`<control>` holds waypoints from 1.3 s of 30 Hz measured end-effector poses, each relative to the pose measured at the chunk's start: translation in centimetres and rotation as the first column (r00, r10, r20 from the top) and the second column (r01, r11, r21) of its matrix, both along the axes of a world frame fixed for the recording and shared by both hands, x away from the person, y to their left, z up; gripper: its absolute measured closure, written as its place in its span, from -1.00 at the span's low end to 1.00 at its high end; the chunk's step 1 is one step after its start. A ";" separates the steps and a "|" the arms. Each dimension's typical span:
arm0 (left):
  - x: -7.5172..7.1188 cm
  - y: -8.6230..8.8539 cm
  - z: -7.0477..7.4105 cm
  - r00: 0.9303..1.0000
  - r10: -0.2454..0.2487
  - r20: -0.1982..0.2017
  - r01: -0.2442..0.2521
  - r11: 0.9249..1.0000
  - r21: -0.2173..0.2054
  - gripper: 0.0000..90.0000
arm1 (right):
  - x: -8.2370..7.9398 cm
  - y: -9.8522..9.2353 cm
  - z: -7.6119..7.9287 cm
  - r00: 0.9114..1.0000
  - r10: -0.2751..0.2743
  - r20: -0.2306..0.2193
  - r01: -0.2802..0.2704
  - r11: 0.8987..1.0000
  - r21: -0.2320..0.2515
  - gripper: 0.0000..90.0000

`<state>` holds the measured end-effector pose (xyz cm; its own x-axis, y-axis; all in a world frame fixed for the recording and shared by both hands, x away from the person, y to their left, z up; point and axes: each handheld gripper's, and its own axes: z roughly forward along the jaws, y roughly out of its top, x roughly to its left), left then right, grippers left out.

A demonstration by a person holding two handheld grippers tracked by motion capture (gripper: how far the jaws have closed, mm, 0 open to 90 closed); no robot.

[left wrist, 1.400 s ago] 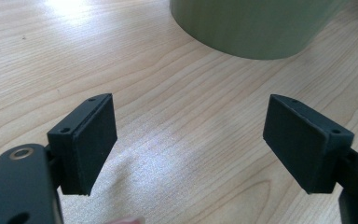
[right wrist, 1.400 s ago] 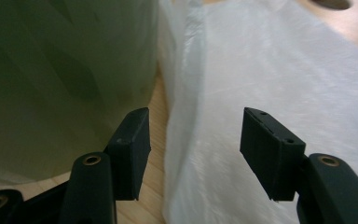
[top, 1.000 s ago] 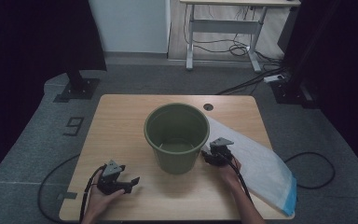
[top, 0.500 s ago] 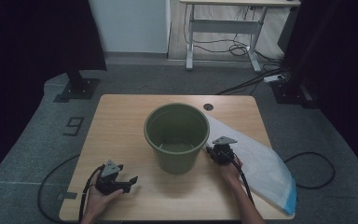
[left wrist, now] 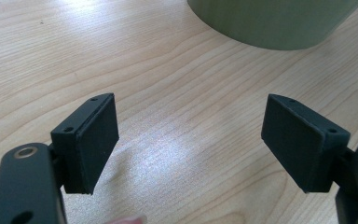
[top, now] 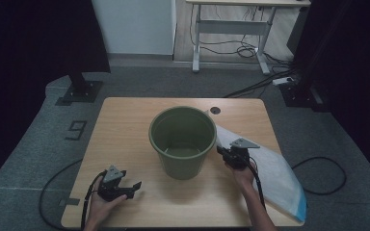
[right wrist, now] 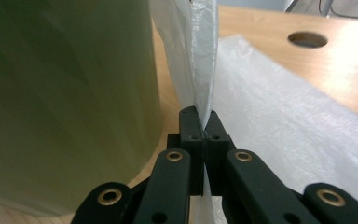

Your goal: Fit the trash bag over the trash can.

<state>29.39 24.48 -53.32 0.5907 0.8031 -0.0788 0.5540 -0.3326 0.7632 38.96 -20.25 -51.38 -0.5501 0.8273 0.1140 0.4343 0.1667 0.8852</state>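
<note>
A green plastic bucket [top: 183, 142] stands upright in the middle of the wooden table [top: 125, 125]. A white plastic bag [top: 274, 178] lies flat on the table to its right, reaching over the right edge. My right gripper [top: 224, 153] hovers beside the bucket's right wall and is shut on the bag's near edge. In the right gripper view the jaws [right wrist: 205, 122] pinch a lifted fold of the bag [right wrist: 200, 56], with the bucket wall [right wrist: 65, 93] close on the left. My left gripper [top: 134, 188] rests at the front left, open, with bare wood between its pads [left wrist: 93, 144]. The bucket's base [left wrist: 270, 23] lies ahead of it.
A round cable hole [top: 215, 110] sits in the tabletop behind the bucket. Beyond the table stand a white desk frame [top: 231, 43] with cables on the floor and a black stand base [top: 79, 91] at the left. A black cable [top: 318, 173] loops on the carpet at the right.
The right gripper has closed on the bag's edge and risen a little, drawing that edge up off the table. The left gripper has stayed put.
</note>
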 end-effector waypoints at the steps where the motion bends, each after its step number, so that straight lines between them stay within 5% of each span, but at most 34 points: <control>1: 0.0 0.0 0.0 1.000 -0.001 0.000 0.001 1.000 0.002 -0.59 | -0.1 -0.2 0.2 1.000 -0.005 0.003 0.005 1.000 0.013 0.97; 17: 0.0 0.6 0.2 1.000 0.012 0.001 -0.012 1.000 -0.016 -0.59 | -1.2 -2.5 5.2 0.995 -0.043 0.088 0.031 0.990 0.138 0.97; 28: 0.0 0.7 0.2 1.000 0.019 0.002 -0.019 0.999 -0.029 -0.59 | -2.1 -2.8 8.5 0.989 -0.048 0.139 0.028 0.989 0.143 0.97; 39: 0.0 0.7 0.2 1.000 0.018 0.000 -0.018 0.999 -0.039 -0.59 | -4.0 -2.6 12.7 0.966 -0.030 0.257 -0.011 0.988 0.156 0.97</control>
